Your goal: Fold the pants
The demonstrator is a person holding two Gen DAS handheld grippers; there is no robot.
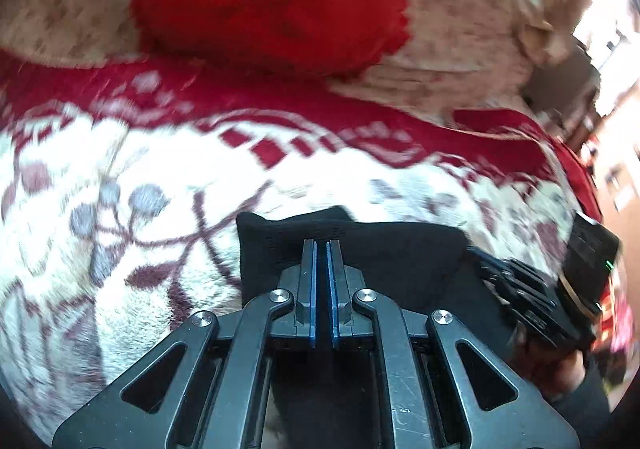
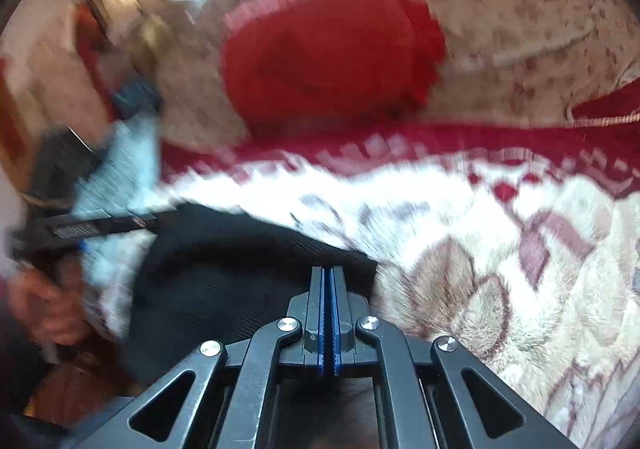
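Both tongs were busy with the same dark garment. Left tongs (image 1: 321, 249) had their blue pads nearly together with only a thin slit between them, tips sitting over the edge of the black pants (image 1: 360, 249), and honestly I couldn't tell whether any cloth was actually caught in there. Right tongs (image 2: 328, 275) were squeezed tight, pads pressed flat, tips right at the pants' edge, looked clamped on the fabric. The pants lay bunched on a fluffy white blanket (image 1: 120, 249) with a reddish-brown floral print and a dark red patterned border, spread over the bed. From the left-hand view you could see the other tool off to the right, gripped in a bare hand (image 1: 568, 369). From the right-hand view the mirror of that: a hand (image 2: 48, 309) low on the left, all smeared with motion blur. Further back, a round red cushion (image 1: 268, 1) sat on a beige speckled cover (image 1: 60, 9). Bright window behind that.
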